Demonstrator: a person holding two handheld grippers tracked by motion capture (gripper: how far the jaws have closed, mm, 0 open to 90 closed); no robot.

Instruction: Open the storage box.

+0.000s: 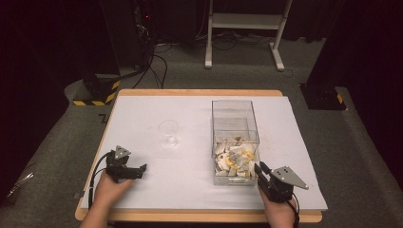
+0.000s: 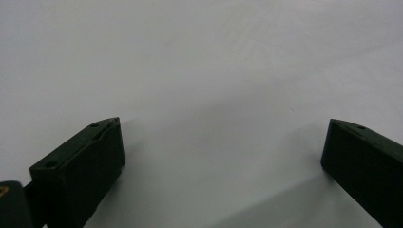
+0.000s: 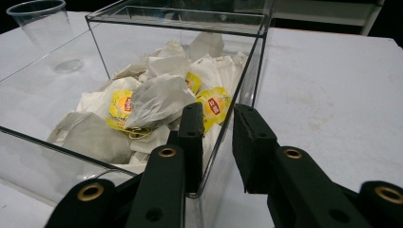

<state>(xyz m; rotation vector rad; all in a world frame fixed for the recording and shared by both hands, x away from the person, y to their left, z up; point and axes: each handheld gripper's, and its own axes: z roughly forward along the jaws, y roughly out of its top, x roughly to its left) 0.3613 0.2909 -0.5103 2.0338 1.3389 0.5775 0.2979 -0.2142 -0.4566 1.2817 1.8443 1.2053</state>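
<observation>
Reaching for a tea bag [image 3: 159,97], the right gripper [image 3: 216,116], pressed together with nothing pinched, should spread before dipping into the box [image 3: 259,57]; the left gripper [image 2: 223,142] rests spread.

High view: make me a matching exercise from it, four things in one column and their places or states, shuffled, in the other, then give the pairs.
Things:
1. clear plastic cup
2. glass box
3. left gripper
4. tea bags

Places or states:
A. heaped in the near end of the glass box
B. jaws wide apart over bare white table
C. stands empty and upright, left of the glass box
D. open-topped, on the right half of the table

Pairs: 1-C, 2-D, 3-B, 4-A
</observation>
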